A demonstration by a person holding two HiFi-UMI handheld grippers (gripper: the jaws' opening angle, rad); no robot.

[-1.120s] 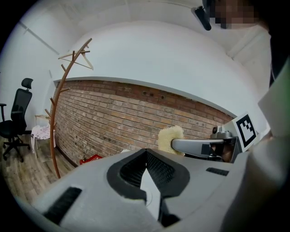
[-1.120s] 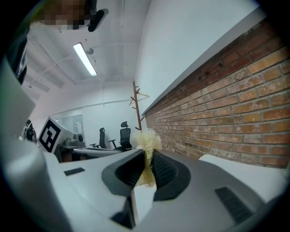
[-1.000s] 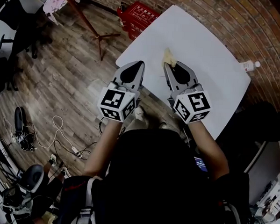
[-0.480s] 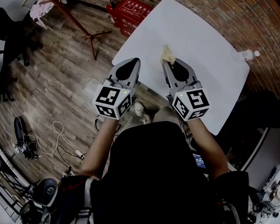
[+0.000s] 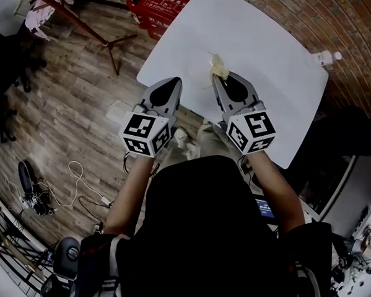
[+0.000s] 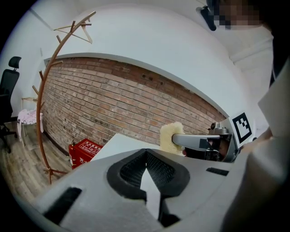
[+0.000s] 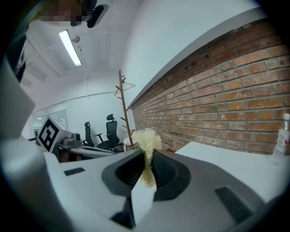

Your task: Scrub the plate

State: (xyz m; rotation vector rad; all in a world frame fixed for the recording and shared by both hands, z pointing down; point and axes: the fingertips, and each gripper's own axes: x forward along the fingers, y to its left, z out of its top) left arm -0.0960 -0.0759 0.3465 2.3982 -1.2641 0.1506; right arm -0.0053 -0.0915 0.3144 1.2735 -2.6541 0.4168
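Note:
My right gripper (image 5: 216, 80) is shut on a pale yellow sponge (image 5: 219, 67), which sticks out past its tips over the near part of the white table (image 5: 265, 49). In the right gripper view the sponge (image 7: 146, 139) is pinched between the jaws of the right gripper (image 7: 147, 168). My left gripper (image 5: 175, 82) hangs beside it at the table's near left edge, shut with nothing in it; its jaws meet in the left gripper view (image 6: 146, 153). A faint pale round shape lies just left of the sponge; I cannot tell whether it is the plate.
A small clear bottle (image 5: 327, 57) stands at the table's far right corner by the brick wall. A red crate (image 5: 162, 1) and a wooden coat stand (image 5: 86, 28) are on the wood floor to the left. Cables (image 5: 78, 182) lie near the person's feet.
Both grippers have sunk a little toward the table's near edge, side by side. The sponge stays in the right gripper and the left stays shut.

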